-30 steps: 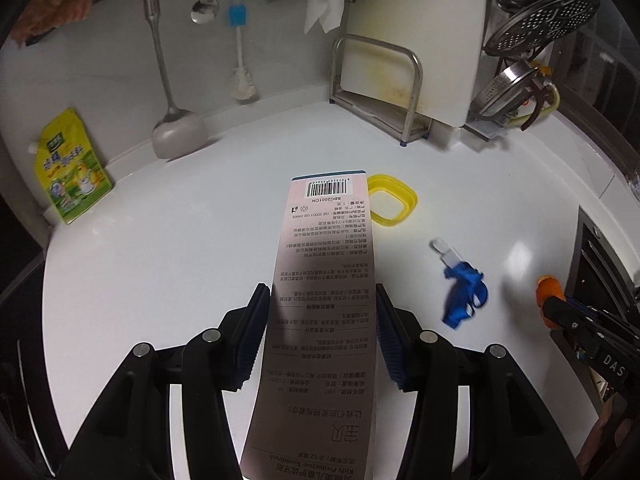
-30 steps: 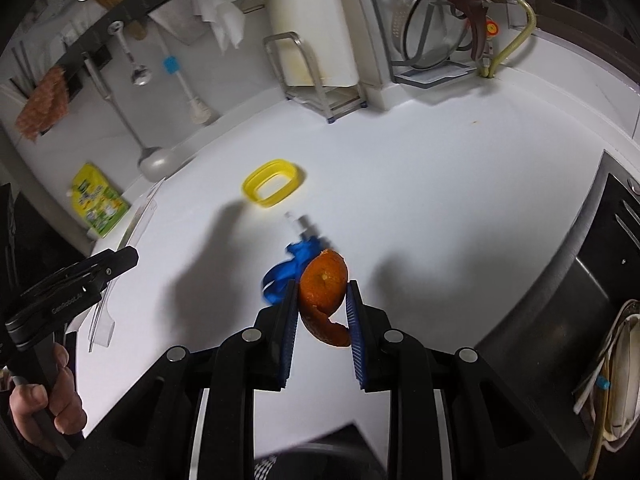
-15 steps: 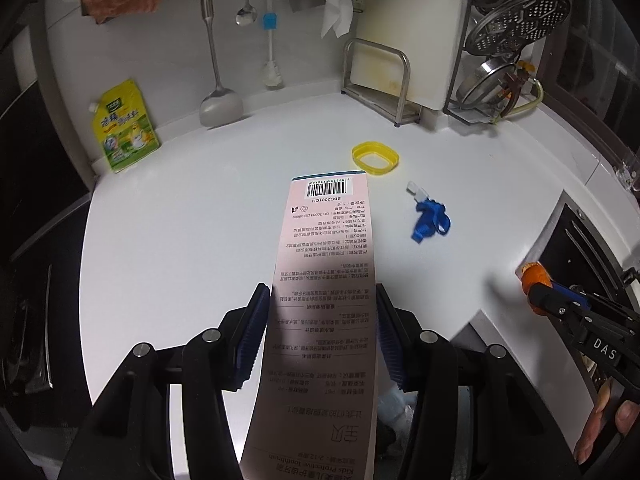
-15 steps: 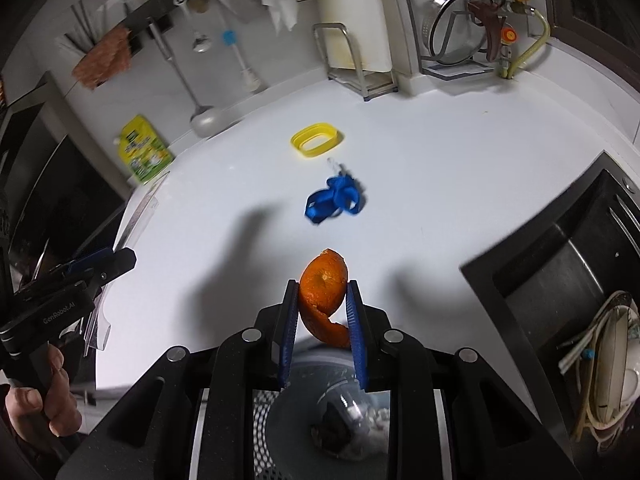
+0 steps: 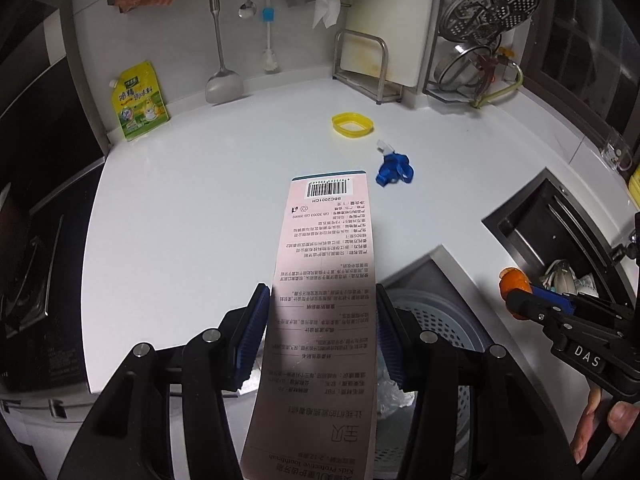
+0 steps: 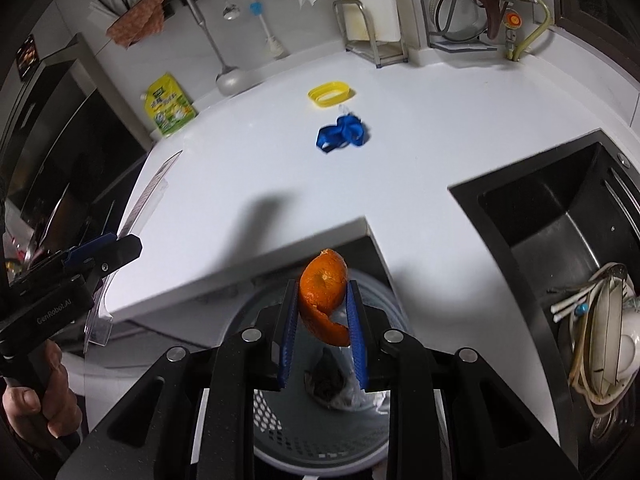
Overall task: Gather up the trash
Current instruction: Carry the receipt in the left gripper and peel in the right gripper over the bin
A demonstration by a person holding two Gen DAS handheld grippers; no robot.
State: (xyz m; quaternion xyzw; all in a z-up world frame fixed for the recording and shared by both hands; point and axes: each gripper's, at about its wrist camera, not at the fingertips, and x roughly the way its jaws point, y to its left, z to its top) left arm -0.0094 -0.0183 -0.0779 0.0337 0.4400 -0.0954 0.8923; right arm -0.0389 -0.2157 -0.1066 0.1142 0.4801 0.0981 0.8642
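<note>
With the right gripper (image 6: 323,312) clamping the orange peel (image 6: 323,294) and the left gripper (image 5: 320,332) clamping the toothbrush package (image 5: 326,280), centre both over the perforated bin (image 6: 320,432) before releasing.

Pink toothbrush card (image 5: 324,320) and orange peel (image 6: 324,296) held above bin (image 6: 320,448); blue scrap (image 6: 342,134), yellow ring (image 6: 330,94) on counter.

Ring (image 5: 352,124) behind strap (image 5: 394,169), on counter (image 5: 200,200)
</note>
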